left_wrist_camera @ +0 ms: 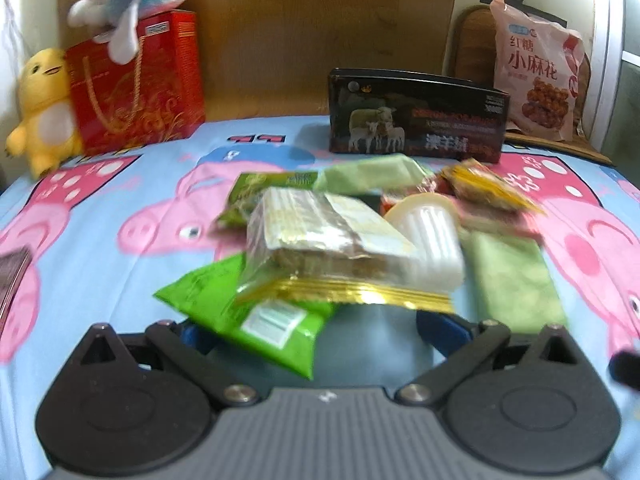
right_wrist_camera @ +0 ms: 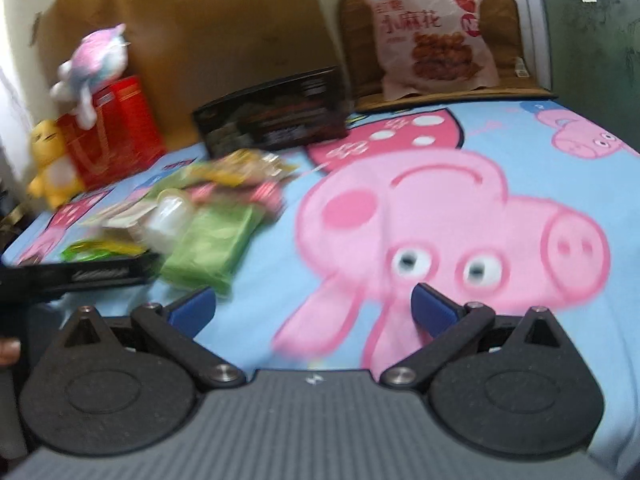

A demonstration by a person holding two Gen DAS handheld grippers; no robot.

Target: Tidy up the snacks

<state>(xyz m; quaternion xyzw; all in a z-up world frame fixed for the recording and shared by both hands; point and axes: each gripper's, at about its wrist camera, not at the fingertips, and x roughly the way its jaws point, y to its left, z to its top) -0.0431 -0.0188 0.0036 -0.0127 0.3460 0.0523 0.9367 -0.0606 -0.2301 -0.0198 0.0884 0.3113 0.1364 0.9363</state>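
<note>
A heap of snack packets lies mid-sheet. In the left wrist view a clear-wrapped wafer pack [left_wrist_camera: 320,240] with a gold edge tops it. Beside it are a bright green packet [left_wrist_camera: 248,312], a white ridged cup [left_wrist_camera: 432,240], a pale green packet [left_wrist_camera: 516,276] and an orange packet [left_wrist_camera: 484,188]. My left gripper [left_wrist_camera: 320,332] is open at the heap's near edge. The green packet's corner overlaps its left fingertip [left_wrist_camera: 196,336]. My right gripper [right_wrist_camera: 312,308] is open over bare sheet, right of the heap [right_wrist_camera: 208,236], holding nothing.
A black box [left_wrist_camera: 416,120] stands behind the heap, and a pink snack bag [left_wrist_camera: 536,76] leans at the back right. At the back left are a red gift bag [left_wrist_camera: 136,84], a yellow plush [left_wrist_camera: 44,108] and a pink plush [left_wrist_camera: 132,0]. Cartoon-pig sheet [right_wrist_camera: 460,220] stretches to the right.
</note>
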